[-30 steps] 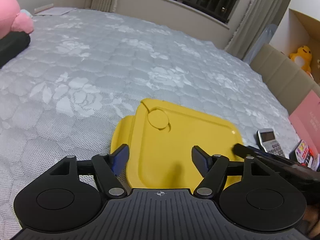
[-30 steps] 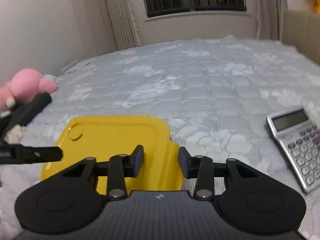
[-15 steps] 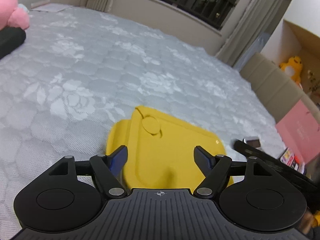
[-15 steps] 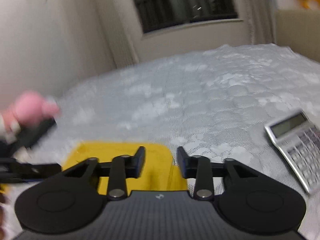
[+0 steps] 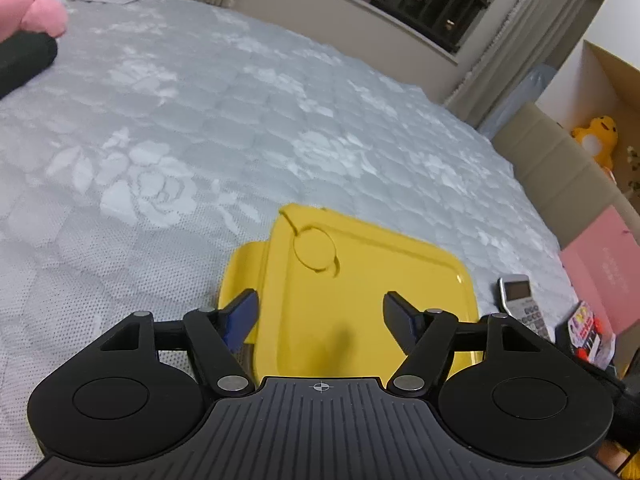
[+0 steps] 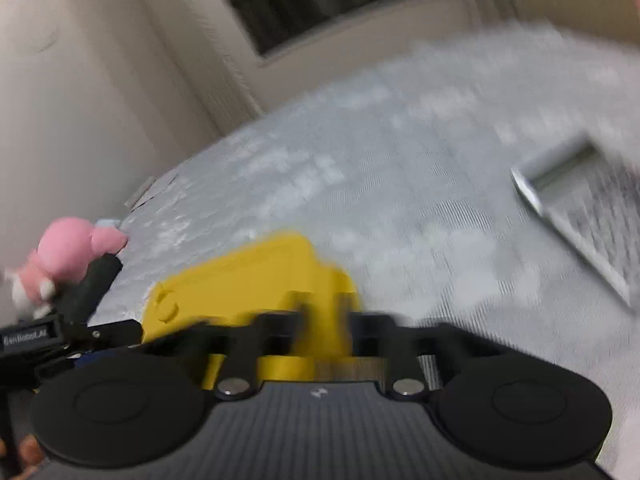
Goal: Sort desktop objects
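While I look down along the left gripper (image 5: 319, 297), I see its fingers (image 5: 240, 316) standing apart; they have just been closing a little, and nothing is pressed between them. Through the gap shows the yellow lid (image 5: 360, 280), lying flat on the grey quilted bed (image 5: 200, 120), with a round tab in its far left corner and a side flap poking out on the left. Off to the right of the lid, near the bed's edge, lies a calculator (image 5: 520, 300), apart from the lid, and past it a pink box (image 5: 608, 264). A pink plush toy (image 5: 24, 4) sits at the far left of the bed.

My right wrist view is smeared with blur. The right gripper (image 6: 324, 320) has just been closing and its fingers now stand closed at the near edge of the lid. Yellow shows between them, but I cannot tell whether they actually pinch it. The calculator lies well to the right.
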{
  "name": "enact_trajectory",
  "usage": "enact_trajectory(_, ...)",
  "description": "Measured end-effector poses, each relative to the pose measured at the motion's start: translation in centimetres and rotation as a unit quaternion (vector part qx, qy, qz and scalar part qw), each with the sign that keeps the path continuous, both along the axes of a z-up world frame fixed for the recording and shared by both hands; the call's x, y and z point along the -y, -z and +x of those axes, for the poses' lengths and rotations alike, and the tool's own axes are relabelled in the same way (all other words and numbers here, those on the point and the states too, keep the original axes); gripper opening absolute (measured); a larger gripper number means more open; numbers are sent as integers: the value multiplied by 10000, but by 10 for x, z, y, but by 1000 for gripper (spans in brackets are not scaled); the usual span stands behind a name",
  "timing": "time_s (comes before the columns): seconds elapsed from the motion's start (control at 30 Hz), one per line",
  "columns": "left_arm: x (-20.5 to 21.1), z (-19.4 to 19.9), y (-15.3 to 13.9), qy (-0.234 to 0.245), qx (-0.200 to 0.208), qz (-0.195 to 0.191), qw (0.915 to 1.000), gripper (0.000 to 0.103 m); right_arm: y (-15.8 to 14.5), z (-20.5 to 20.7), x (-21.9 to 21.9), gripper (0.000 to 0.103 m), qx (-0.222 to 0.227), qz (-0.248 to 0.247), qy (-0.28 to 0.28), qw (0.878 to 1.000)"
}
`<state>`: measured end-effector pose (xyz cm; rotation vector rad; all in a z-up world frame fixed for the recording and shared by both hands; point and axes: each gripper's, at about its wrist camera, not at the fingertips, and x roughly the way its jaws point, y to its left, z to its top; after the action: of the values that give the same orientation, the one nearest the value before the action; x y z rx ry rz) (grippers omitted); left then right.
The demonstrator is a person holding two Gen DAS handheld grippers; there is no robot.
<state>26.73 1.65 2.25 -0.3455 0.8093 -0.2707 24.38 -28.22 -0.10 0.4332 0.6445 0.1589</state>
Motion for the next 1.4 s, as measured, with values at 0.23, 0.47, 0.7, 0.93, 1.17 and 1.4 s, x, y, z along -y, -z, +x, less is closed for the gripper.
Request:
enact_trajectory(0.23,-8,-7,-1,-46,100,-101,9999,72,-5,-14,-6,27,339,-413,190,9984)
enact_trajectory(0.47,5,-74,-13,-213,700,1012,9922,84,-13,-84,-23,41,507,-630,190,9965)
enact_trajectory(0.7,11,-157,3,-293,840,1346,9869,89,-18,-161,-67,63,763,-1091,69,9911)
enact_trajectory(0.93,9,-205,13,-446,968,1472,9833,94,-23,-215,-92,80,1173,-1412,273,9826)
enact_trajectory(1.17,-9,-215,27,-731,827,1120,9876,98,-16,-235,-102,89,1446,-1450,400,9780)
enact_trajectory(1.4,-6,-221,20,-926,1177,1388,9789,101,-10,-235,-103,95,1471,-1328,368,9795)
